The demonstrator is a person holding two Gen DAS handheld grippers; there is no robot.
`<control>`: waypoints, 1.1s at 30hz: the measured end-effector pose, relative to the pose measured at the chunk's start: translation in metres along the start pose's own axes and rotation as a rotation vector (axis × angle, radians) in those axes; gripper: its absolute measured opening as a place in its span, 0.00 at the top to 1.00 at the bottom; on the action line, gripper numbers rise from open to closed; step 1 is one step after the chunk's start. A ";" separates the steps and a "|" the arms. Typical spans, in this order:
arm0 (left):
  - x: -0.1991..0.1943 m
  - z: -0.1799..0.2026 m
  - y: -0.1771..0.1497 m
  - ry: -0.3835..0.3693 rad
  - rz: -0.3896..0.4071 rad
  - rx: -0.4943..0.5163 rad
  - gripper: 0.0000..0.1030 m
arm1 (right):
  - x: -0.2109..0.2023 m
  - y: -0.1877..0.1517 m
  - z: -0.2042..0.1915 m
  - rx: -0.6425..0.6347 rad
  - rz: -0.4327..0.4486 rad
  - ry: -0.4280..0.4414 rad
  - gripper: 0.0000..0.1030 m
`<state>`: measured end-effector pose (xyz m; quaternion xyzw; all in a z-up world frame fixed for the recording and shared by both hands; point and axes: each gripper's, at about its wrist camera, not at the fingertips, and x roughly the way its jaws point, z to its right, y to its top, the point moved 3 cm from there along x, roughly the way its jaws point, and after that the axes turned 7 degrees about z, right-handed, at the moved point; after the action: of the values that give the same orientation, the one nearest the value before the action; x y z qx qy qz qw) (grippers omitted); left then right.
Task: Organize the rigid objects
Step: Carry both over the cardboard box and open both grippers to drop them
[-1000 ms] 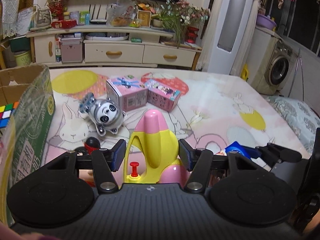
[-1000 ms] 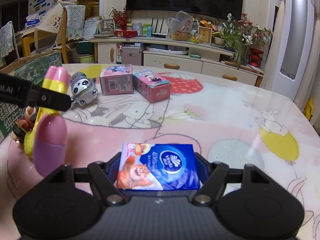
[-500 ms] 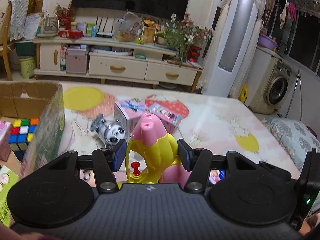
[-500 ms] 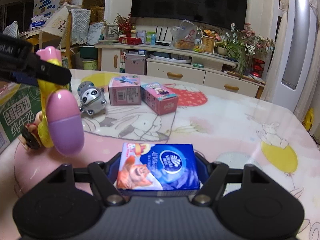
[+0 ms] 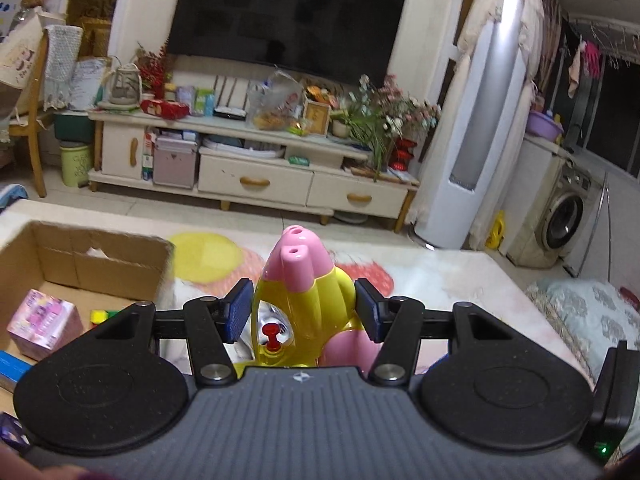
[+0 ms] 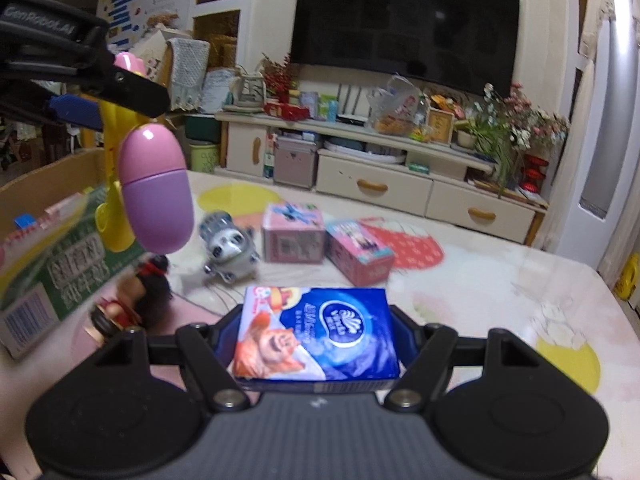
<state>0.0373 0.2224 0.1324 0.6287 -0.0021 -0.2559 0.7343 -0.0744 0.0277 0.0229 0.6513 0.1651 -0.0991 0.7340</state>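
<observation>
My left gripper (image 5: pixel 304 310) is shut on a yellow and pink toy water gun (image 5: pixel 306 300), held in the air above the table near the open cardboard box (image 5: pixel 96 258). From the right wrist view the same water gun (image 6: pixel 152 184) hangs at the upper left with the left gripper (image 6: pixel 80 88) around it. My right gripper (image 6: pixel 316 340) is shut on a blue tissue pack (image 6: pixel 320 332), lifted off the table. A grey panda toy (image 6: pixel 230 248), two pink boxes (image 6: pixel 292 238) (image 6: pixel 360 256) and a small doll (image 6: pixel 140 292) lie on the table.
The cardboard box holds a pink box (image 5: pixel 44 324) and a colour cube (image 5: pixel 102 316). Its green printed side (image 6: pixel 60 268) stands at the left. The table (image 6: pixel 500 280) with its cartoon cloth ends at the far side before a TV cabinet (image 6: pixel 380 168).
Both grippers rose with their loads. The left gripper lifted the water gun and swung toward the cardboard box, whose inside now shows. The tissue pack stays gripped on the right.
</observation>
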 end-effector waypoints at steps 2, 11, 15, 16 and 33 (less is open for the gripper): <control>-0.007 -0.007 0.008 0.006 0.020 -0.011 0.34 | -0.001 0.009 -0.009 -0.007 0.017 0.019 0.30; -0.032 -0.051 0.036 0.091 0.103 -0.077 0.34 | 0.002 0.057 -0.061 -0.046 0.094 0.144 0.30; -0.037 -0.072 0.037 0.152 0.105 -0.104 0.34 | 0.009 0.078 -0.091 -0.080 0.126 0.216 0.30; -0.036 -0.078 0.037 0.168 0.101 -0.111 0.34 | 0.011 0.082 -0.097 -0.088 0.131 0.233 0.30; -0.027 -0.113 0.020 0.332 -0.024 -0.138 0.34 | 0.057 0.101 -0.200 -0.228 0.097 0.422 0.30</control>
<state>0.0583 0.3385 0.1354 0.6104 0.1442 -0.1568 0.7630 -0.0074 0.2425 0.0756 0.5776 0.2935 0.0941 0.7559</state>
